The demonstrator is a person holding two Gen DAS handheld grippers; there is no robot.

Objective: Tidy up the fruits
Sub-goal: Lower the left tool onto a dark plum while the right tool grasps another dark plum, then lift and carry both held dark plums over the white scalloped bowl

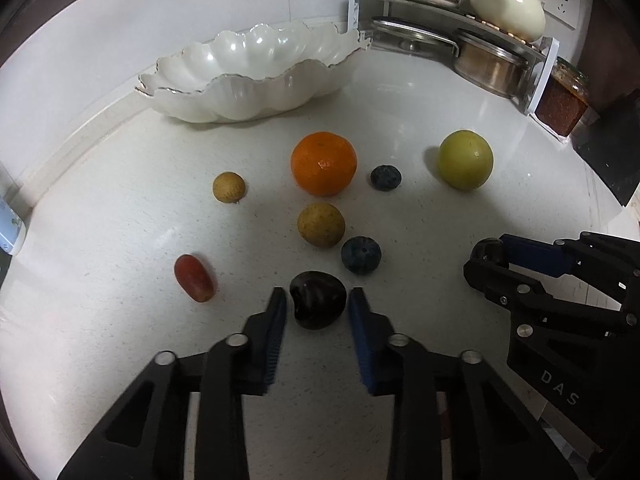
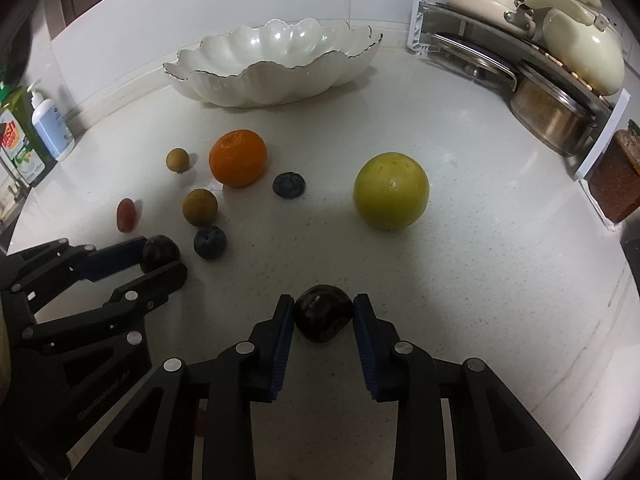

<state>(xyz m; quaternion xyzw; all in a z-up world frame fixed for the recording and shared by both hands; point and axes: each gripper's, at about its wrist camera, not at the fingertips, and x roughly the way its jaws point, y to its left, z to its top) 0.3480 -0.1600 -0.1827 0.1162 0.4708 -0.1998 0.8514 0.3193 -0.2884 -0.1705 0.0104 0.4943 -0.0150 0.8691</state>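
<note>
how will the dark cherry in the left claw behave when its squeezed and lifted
The dark cherry looks round and glossy, so it may slip or roll out of the left claw, whose pads sit beside it with slight gaps. It is small, so probably light. Likely soft; a hard squeeze could bruise it.

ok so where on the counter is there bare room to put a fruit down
Bare counter lies right of the green fruit, toward the pot rack, and between the white bowl and the orange. The left is crowded: small fruits cluster around the orange, and the left gripper sits there.
</note>
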